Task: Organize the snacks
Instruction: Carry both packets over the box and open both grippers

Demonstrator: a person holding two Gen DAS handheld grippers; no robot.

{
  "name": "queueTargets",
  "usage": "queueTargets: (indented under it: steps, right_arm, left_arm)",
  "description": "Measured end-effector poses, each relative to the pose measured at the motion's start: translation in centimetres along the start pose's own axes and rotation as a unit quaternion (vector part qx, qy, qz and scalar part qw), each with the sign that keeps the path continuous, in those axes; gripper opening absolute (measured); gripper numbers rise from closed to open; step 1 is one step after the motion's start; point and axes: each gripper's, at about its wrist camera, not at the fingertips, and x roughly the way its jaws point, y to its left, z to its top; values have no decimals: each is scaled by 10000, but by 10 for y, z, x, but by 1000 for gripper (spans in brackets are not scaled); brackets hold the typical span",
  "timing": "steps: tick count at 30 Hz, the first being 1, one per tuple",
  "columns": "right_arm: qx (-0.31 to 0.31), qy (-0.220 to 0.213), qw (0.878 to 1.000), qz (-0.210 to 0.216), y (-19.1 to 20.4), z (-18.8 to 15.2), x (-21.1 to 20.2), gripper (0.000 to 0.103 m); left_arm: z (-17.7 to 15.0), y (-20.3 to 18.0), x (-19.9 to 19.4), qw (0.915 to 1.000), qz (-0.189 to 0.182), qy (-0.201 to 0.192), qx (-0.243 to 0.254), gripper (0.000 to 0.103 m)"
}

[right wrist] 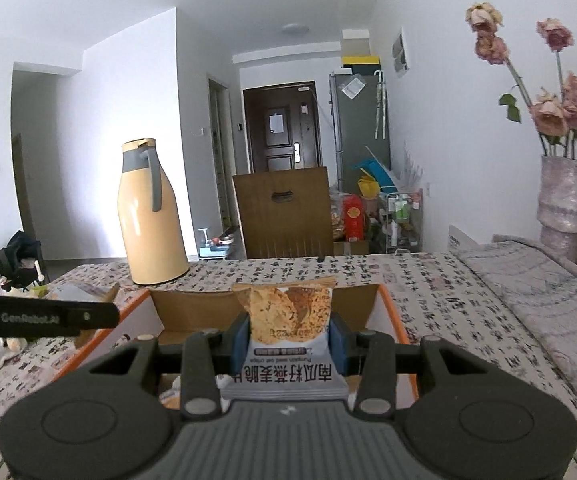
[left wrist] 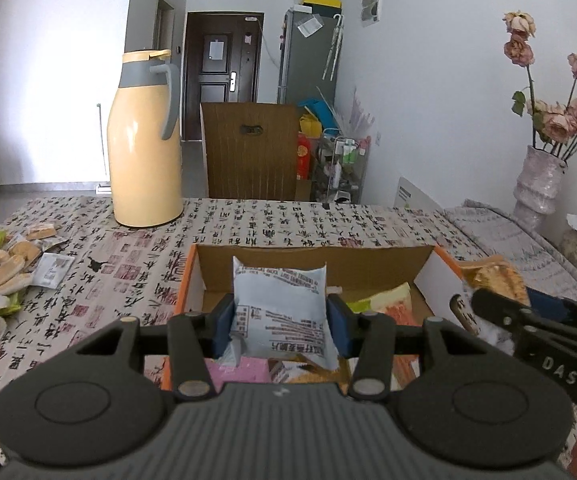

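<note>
Two grippers, one packet each: the left gripper (left wrist: 280, 320) clamped a pale blue packet (left wrist: 282, 308); the right gripper (right wrist: 288, 340) clamped a crisp packet (right wrist: 286, 320). One cardboard box (left wrist: 312, 258) lay beyond both.

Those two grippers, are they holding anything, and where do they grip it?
Left gripper: a pale blue snack packet, pinched across its sides. Right gripper: a pumpkin seed crisp packet, pinched at mid-height.

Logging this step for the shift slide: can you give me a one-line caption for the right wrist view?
Right tool holds an oat crisp packet above the open cardboard box on the table.
</note>
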Motion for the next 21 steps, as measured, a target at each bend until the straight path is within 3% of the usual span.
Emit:
queueTargets:
  steps: [5,15,18,20,21]
  right_arm:
    - [81,-6,10000,8,0,-5,22,40]
    - [153,376,9991,-82,-4,-21,40,40]
    - [170,417,9989,-94,-5,-22,41,42]
    - [198,422,9988,-129,-6,-22,40,44]
    - [213,424,9988,-144,-7,-22,40,47]
  left_arm:
    - [-7,2,16,10000,64,-40,4,49]
    - [-19,5,33,9998,37,205,25,51]
    - [-20,4,30,9999,100,116,55,63]
    - [-19,3,26,9999,99,32,72,65]
    - [-19,4,25,10000,78,7,60,73]
